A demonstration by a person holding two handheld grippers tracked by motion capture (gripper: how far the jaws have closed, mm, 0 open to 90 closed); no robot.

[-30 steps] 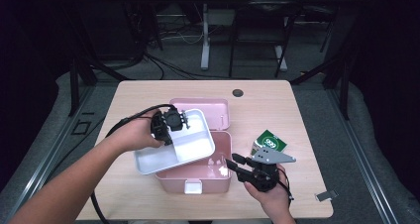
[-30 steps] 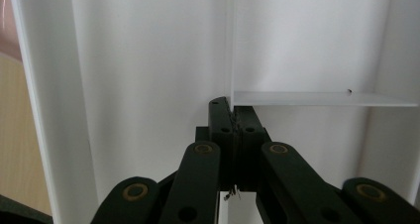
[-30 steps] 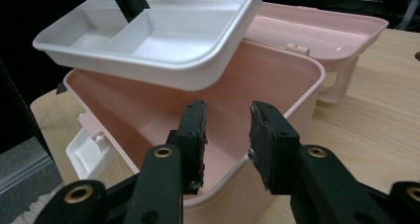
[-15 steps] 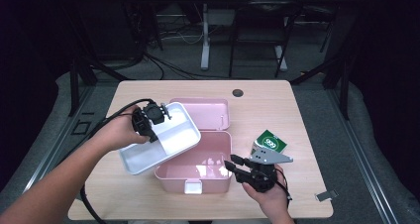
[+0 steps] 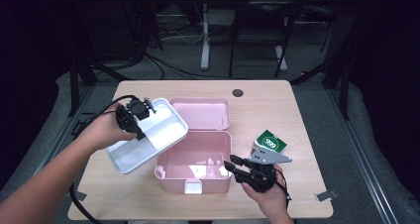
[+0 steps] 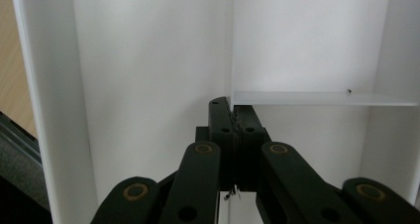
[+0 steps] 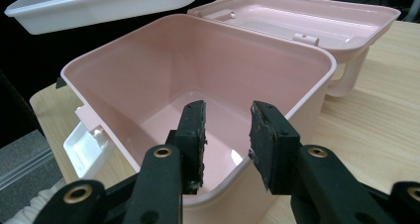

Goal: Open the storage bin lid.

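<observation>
A pink box (image 5: 198, 159) stands open at the table's front middle, its lid (image 5: 200, 112) laid back behind it. My left gripper (image 5: 136, 117) is shut on a white divided tray (image 5: 148, 140), holding it tilted in the air over the box's left edge. In the left gripper view the jaws pinch the tray's (image 6: 148, 60) inner divider wall. My right gripper (image 5: 233, 167) is open at the box's right front corner. In the right gripper view it (image 7: 228, 110) sits open just over the near rim of the box (image 7: 198, 85), whose inside looks empty.
A green packet (image 5: 271, 142) lies on the table right of the box, behind my right hand. A white latch (image 5: 193, 187) sticks out of the box's front. A dark round grommet (image 5: 237, 92) sits near the table's far edge. Bare wood lies at the far right.
My left gripper has carried the white tray up off the pink box and to the left, tilting it. The right gripper has stayed at the box's corner.
</observation>
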